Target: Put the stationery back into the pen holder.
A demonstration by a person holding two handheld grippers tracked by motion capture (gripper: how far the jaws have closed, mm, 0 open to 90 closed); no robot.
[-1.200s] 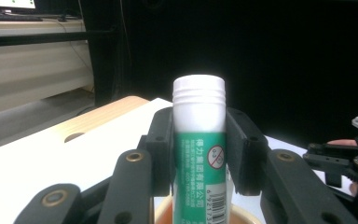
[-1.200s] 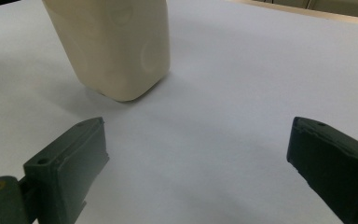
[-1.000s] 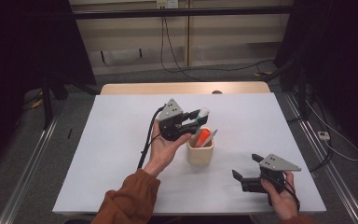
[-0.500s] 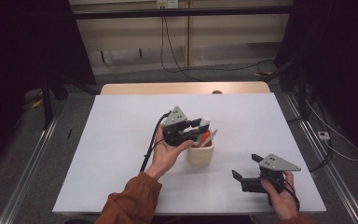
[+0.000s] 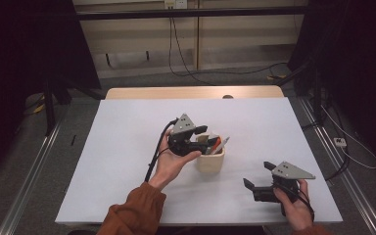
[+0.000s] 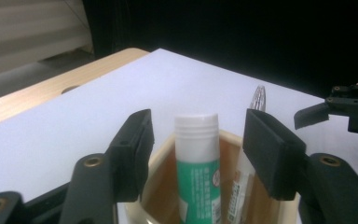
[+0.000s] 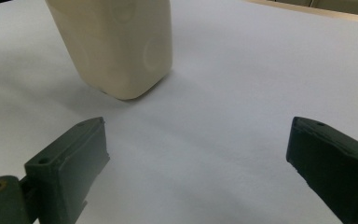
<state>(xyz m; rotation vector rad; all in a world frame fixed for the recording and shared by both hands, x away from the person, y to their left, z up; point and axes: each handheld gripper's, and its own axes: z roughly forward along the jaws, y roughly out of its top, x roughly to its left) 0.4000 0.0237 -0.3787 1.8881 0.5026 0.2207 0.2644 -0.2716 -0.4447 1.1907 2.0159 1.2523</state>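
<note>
Since a second ago the left hand-held gripper has slid from beside the cream pen cup to right over its rim, and now its jaws stand apart on either side of the glue stick standing upright in the cup, not yet touching it. To grasp well, centre the white cap between the pads, close gently, then lift straight up clear of the neighbouring pens. The right hand-held gripper rests released on the tabletop, near the cup.

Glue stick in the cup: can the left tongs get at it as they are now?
Probably yes. The left tongs stand open either side of the glue stick, whose white cap rises clear above the cup rim.
</note>
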